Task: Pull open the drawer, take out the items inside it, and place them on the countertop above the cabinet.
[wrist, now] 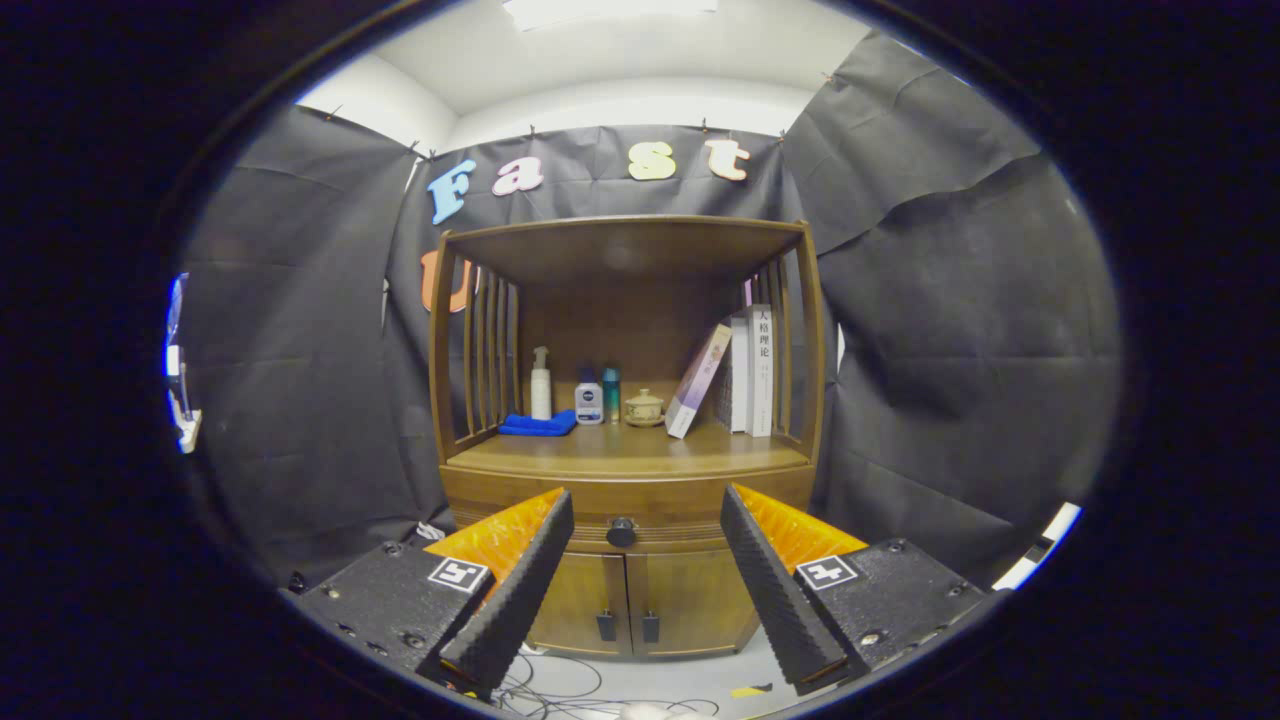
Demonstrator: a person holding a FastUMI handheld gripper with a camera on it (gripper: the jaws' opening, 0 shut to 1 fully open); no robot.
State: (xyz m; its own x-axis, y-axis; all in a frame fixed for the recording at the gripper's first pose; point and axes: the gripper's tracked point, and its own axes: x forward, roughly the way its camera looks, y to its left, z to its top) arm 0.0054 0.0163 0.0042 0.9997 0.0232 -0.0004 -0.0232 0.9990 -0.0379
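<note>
One drawer point(625, 520) runs across the wooden cabinet point(625, 470) just under its countertop point(620, 452), and it is shut, its front flush with the cabinet. A dark round knob point(621, 532) sits at the middle of the drawer front. What lies inside the drawer is hidden.

The gripper point(635, 515) is spread wide and holds nothing; the knob lies between its two fingers point(520, 590) and well beyond them, nothing touching it. Below the drawer are two closed cabinet doors point(630, 600), each with a small dark handle near the centre seam.

On the countertop, under the cabinet's upper shelf, a folded blue cloth point(538, 424) lies at the left. Behind it stands a white pump bottle point(540, 384), then a small white bottle point(589, 402), a slim teal bottle point(611, 394) and a small lidded ceramic pot point(644, 408). To the right, a book point(699, 380) leans against several upright books point(752, 370).

Black cloth hangs behind and beside the cabinet. Loose cables point(560, 685) trail on the floor in front of the doors.
</note>
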